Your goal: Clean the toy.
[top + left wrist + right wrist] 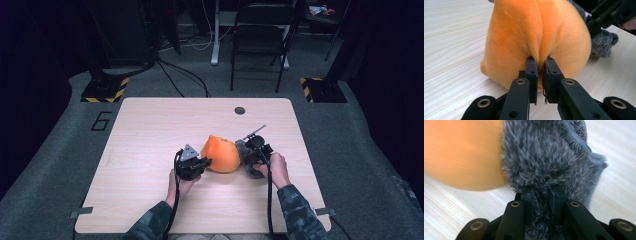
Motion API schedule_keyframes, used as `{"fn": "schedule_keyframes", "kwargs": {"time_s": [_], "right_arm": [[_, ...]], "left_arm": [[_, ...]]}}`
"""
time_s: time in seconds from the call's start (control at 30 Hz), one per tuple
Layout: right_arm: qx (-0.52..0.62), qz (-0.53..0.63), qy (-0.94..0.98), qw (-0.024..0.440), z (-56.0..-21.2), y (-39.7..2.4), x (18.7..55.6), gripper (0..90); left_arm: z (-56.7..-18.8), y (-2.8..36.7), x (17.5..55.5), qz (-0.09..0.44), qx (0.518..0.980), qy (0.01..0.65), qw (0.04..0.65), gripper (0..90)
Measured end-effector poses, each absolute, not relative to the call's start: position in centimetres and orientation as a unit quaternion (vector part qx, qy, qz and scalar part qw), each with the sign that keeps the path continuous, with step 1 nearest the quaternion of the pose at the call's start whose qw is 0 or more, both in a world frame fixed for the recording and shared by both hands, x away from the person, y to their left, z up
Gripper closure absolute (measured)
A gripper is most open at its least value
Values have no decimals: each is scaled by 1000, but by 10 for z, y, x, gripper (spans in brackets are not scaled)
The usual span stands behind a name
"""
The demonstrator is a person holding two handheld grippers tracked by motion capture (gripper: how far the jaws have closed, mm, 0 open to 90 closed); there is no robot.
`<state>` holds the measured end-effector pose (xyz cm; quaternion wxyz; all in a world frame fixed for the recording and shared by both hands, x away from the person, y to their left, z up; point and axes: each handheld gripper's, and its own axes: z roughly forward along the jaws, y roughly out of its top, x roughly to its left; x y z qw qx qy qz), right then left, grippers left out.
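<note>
An orange plush toy lies in the middle of the wooden table, with a grey furry cloth against its right side. My left gripper is at the toy's left and is shut, pinching a fold of orange plush between its jaws. At the toy's right, my right gripper is shut on the grey furry cloth, whose pile bulges around the jaws. In the right gripper view the orange toy lies at the left of the cloth.
A round dark hole sits near the table's far edge. Beyond the table stand a black folding chair and stands with yellow-black striped bases. A person's hands and camouflage sleeves come in from the near edge.
</note>
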<state>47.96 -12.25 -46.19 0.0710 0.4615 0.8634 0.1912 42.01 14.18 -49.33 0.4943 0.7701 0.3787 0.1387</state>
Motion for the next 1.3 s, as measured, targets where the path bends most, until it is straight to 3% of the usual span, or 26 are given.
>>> {"fn": "schedule_keyframes", "kwargs": {"time_s": [0.23,0.53,0.77,1.3], "right_arm": [[455,188,865,97,-451,-126,479,769],[373,294,865,159,-382,-96,443,769],[326,262,888,191,-394,-59,438,767],[404,234,877,113,-423,-101,460,759]], "left_arm": [[-494,142,419,140,769,378,496,829],[-493,138,417,140,770,374,497,829],[-492,137,416,146,778,364,490,829],[-493,138,418,147,781,363,486,827]]}}
